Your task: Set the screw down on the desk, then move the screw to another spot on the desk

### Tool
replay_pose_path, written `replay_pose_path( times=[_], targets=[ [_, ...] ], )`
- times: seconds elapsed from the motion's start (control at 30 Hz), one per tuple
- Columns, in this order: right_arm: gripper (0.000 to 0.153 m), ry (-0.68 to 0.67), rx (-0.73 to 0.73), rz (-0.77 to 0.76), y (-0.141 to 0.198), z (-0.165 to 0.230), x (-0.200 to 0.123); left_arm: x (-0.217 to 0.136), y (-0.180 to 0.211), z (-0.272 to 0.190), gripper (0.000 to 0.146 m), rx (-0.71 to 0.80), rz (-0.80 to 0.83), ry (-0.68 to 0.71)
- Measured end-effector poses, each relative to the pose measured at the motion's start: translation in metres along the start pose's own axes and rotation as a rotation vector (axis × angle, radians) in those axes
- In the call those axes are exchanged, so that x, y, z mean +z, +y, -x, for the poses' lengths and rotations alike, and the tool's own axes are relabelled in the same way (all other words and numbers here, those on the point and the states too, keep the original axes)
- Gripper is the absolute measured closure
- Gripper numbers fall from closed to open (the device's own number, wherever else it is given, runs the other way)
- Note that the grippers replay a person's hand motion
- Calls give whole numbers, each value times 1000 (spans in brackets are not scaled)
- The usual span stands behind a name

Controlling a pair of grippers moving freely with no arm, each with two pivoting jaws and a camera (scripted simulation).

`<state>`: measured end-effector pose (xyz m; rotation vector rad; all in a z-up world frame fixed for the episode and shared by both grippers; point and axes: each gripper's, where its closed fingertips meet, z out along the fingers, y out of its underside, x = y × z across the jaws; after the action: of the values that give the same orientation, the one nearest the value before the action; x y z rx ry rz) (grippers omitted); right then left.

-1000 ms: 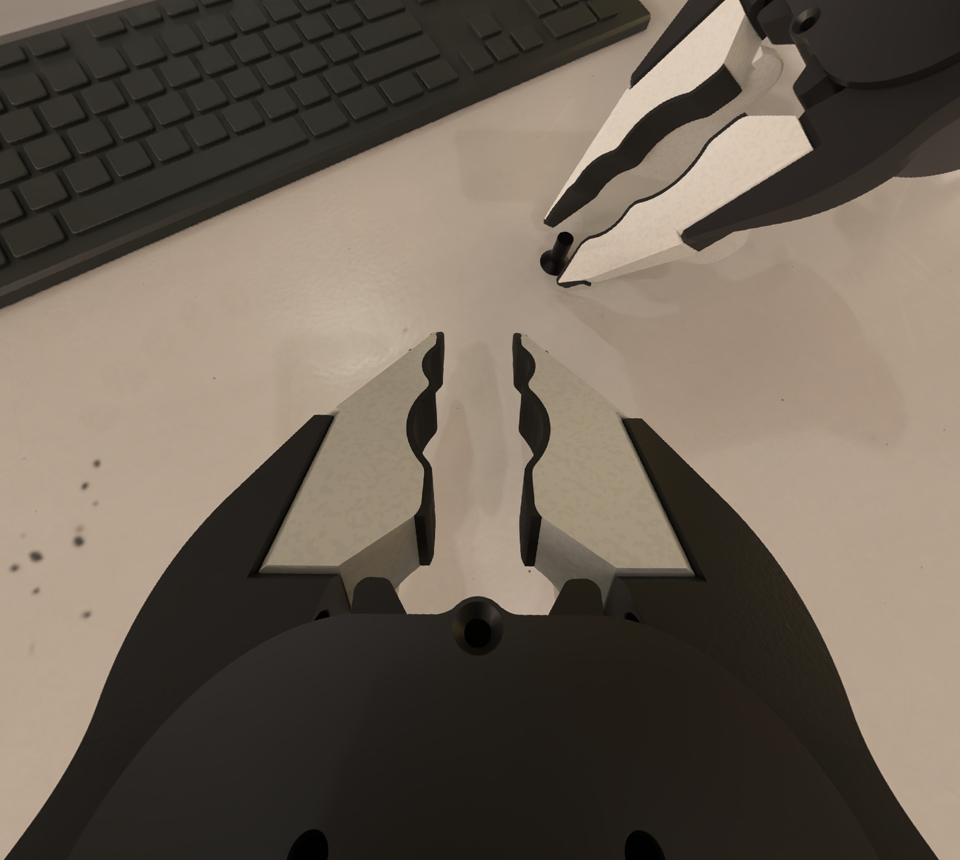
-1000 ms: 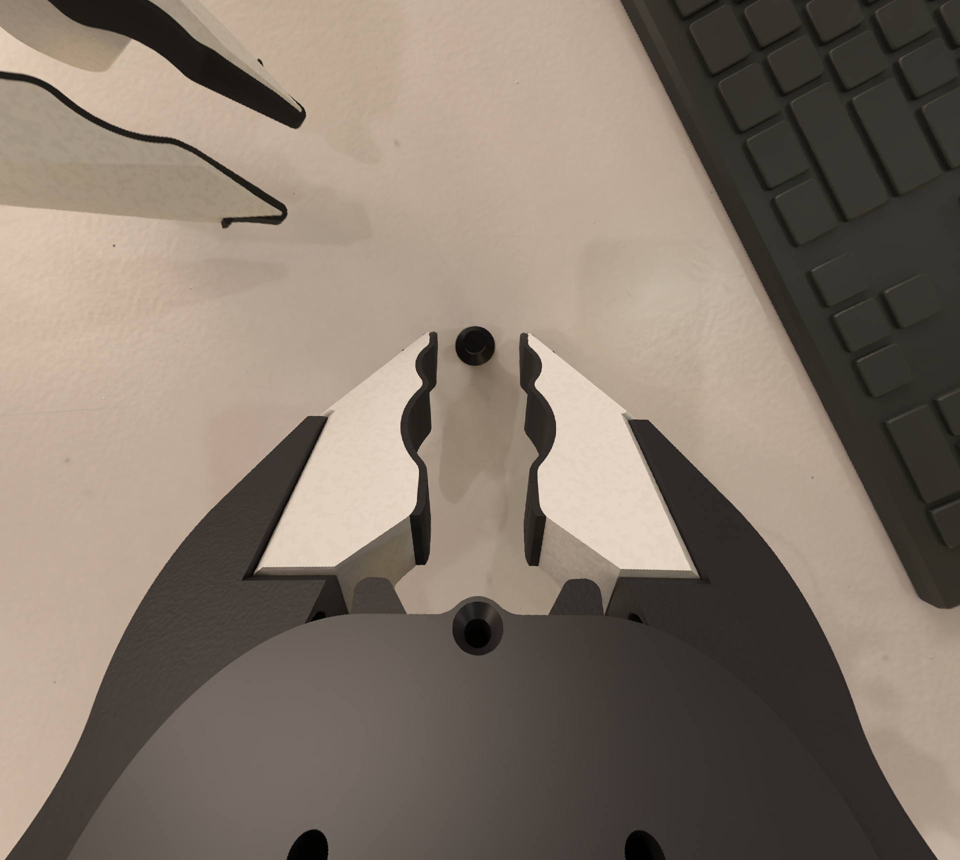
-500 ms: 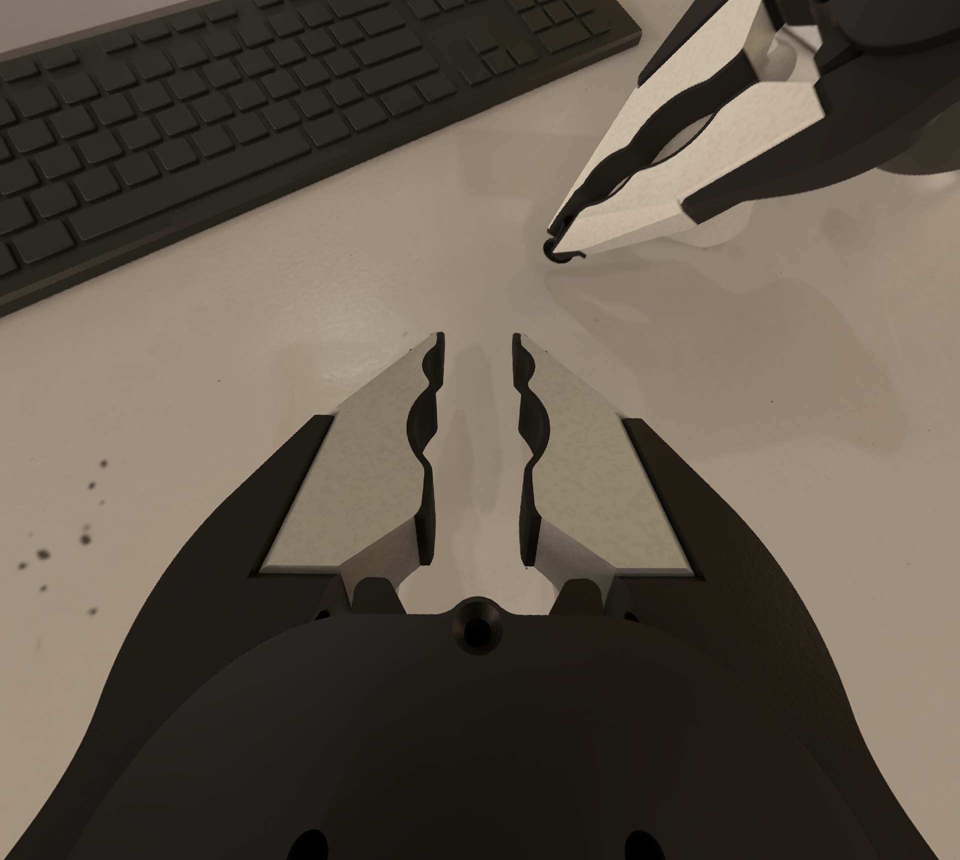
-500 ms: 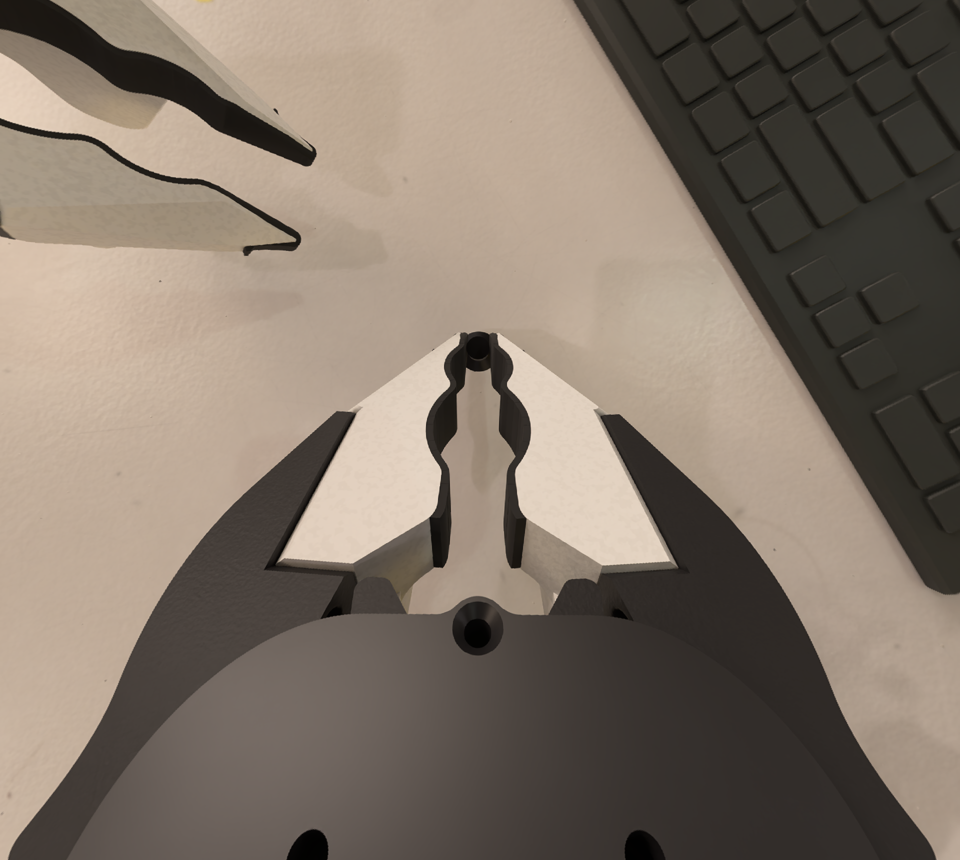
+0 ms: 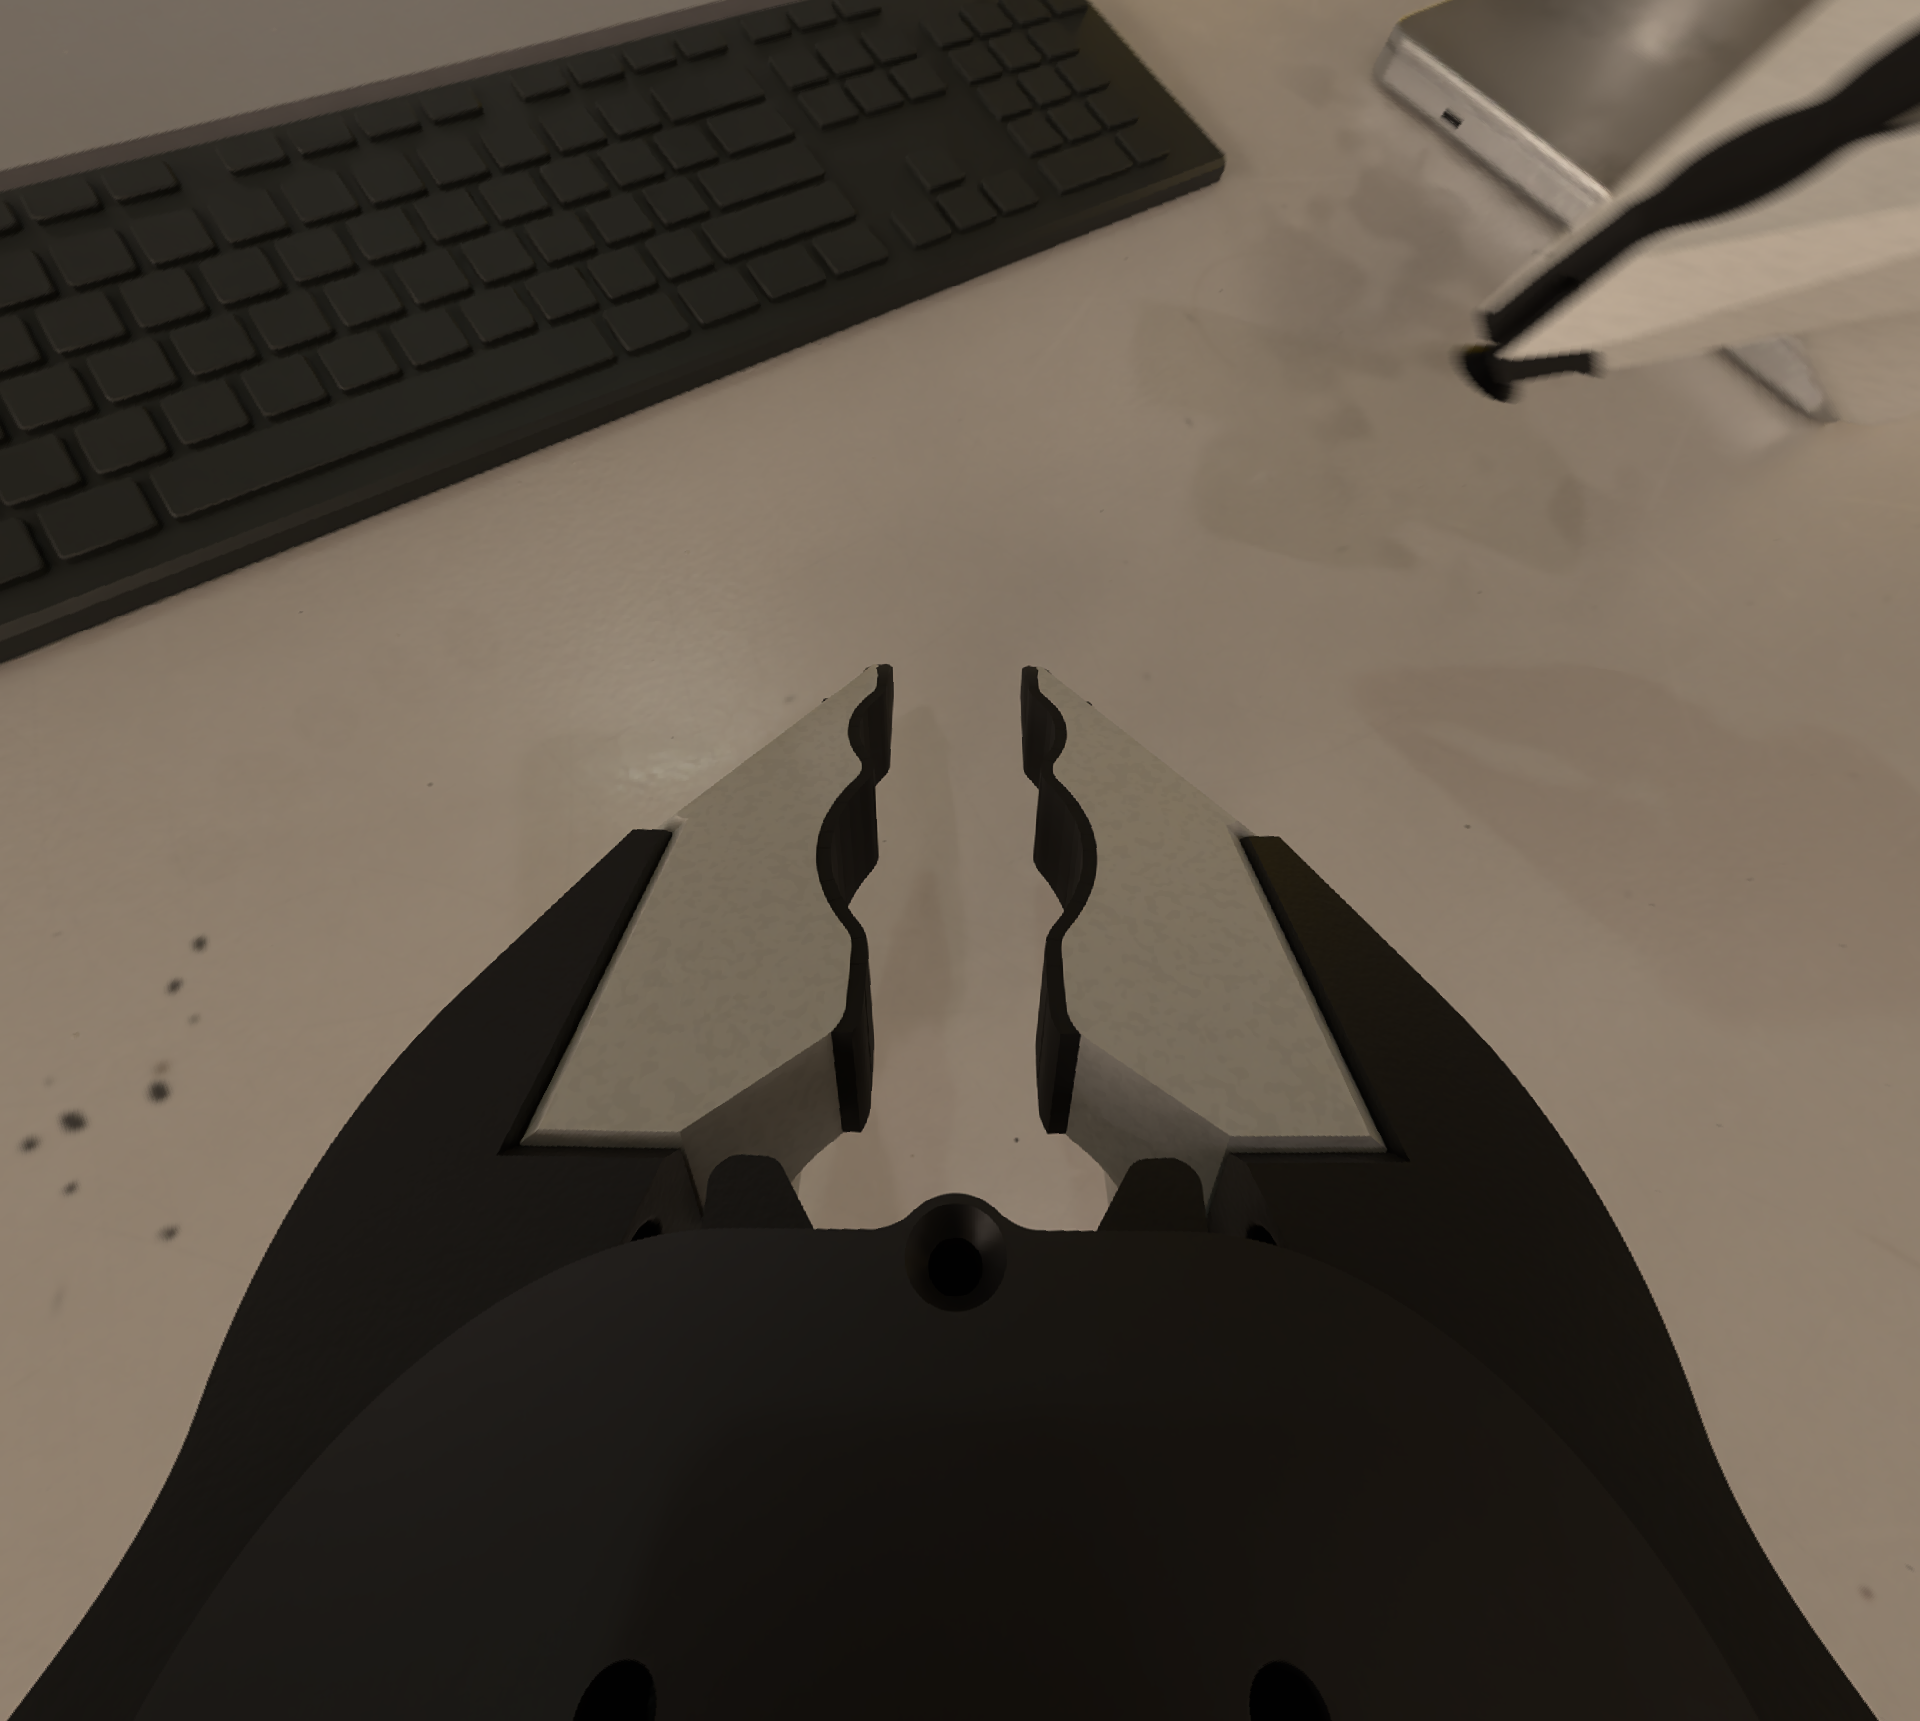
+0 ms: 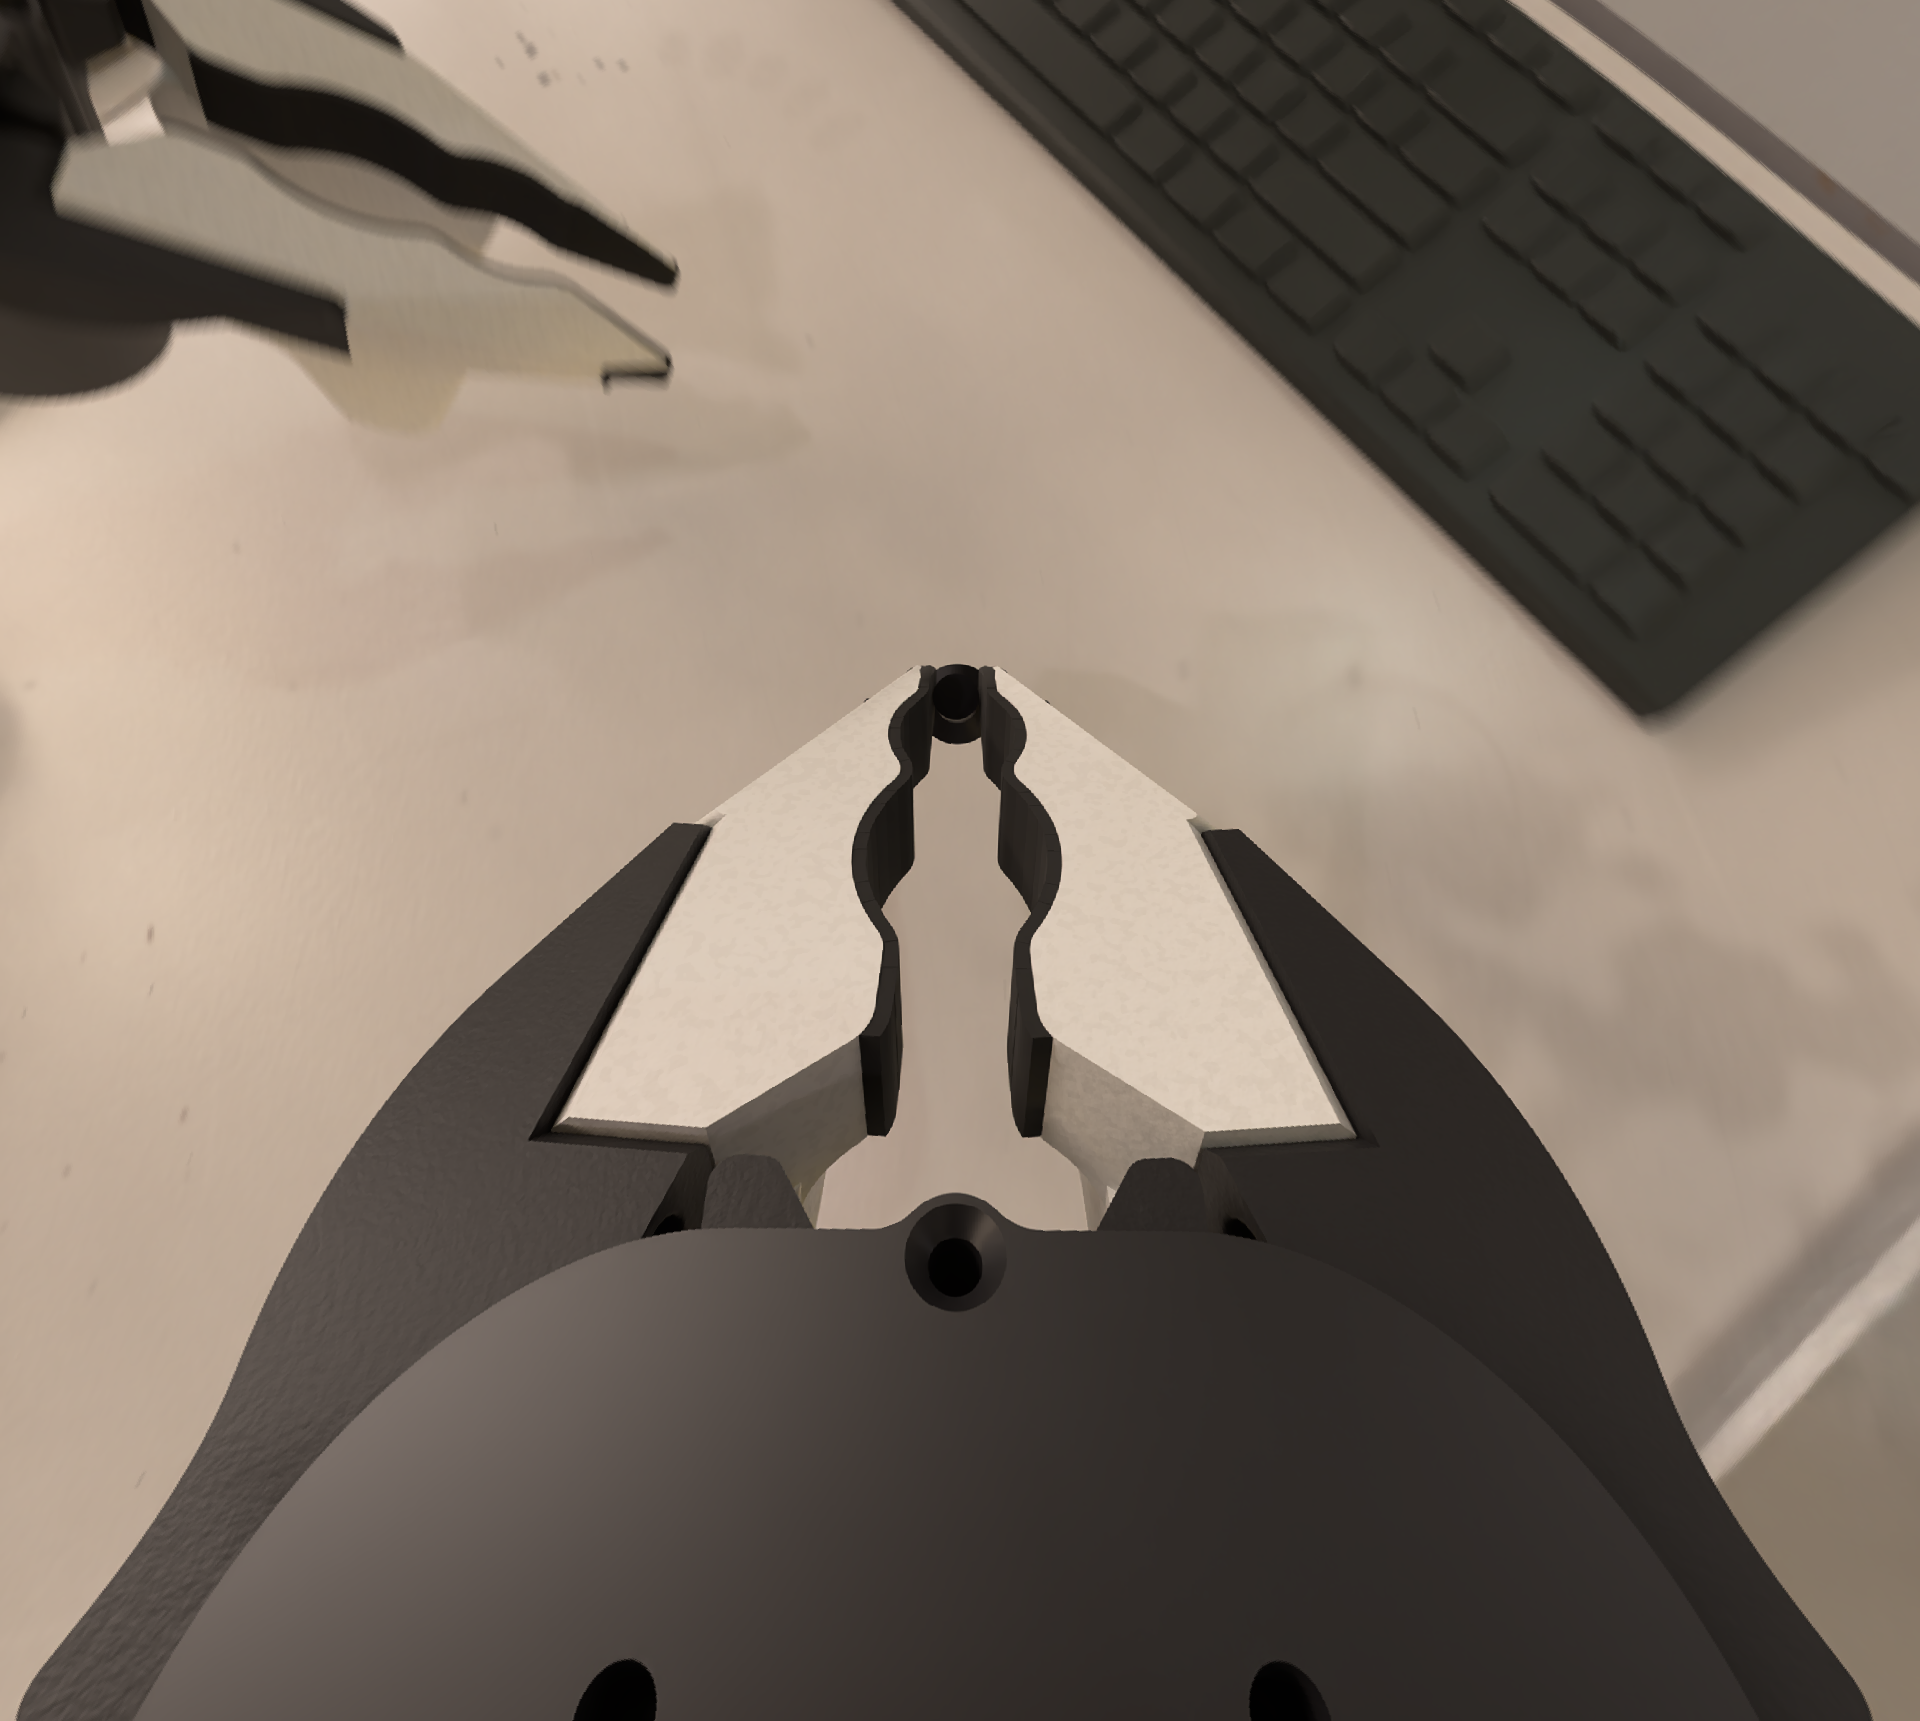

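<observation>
Surface (image 5: 727, 632): pale, speckled. Keyboard (image 5: 520, 248): black, along the far edge. Left tongs (image 5: 956, 684): jaws parted, holding nothing, low over bare surface. Right tongs (image 6: 957, 684): closed tight on the screw (image 6: 955, 703), which sits pinched at the very tips, lifted clear of the surface, well apart from the left tongs.
</observation>
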<state>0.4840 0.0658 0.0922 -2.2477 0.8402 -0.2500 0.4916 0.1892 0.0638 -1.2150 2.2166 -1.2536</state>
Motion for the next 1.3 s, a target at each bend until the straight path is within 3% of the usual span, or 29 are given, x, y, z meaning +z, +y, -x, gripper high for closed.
replay_pose_path(
  times=[0.27,0.4,0.53,0.93,1.17,1.3],
  targets=[
    [145,139,224,-4,122,22,-104,-5,-6,-9,122,-5,-29,38],
    [145,155,287,44,187,49,-123,-8,-9,-17,122,9,-45,56],
    [145,185,285,123,232,64,-126,-7,-9,-22,122,56,-48,42],
    [145,244,159,265,263,75,-129,-1,-3,-18,124,90,-21,18],
    [145,247,160,274,262,70,-126,-1,-3,-20,124,79,-19,41],
    [124,243,175,249,262,69,-123,-1,-2,-21,124,82,-14,43]
  ],
)
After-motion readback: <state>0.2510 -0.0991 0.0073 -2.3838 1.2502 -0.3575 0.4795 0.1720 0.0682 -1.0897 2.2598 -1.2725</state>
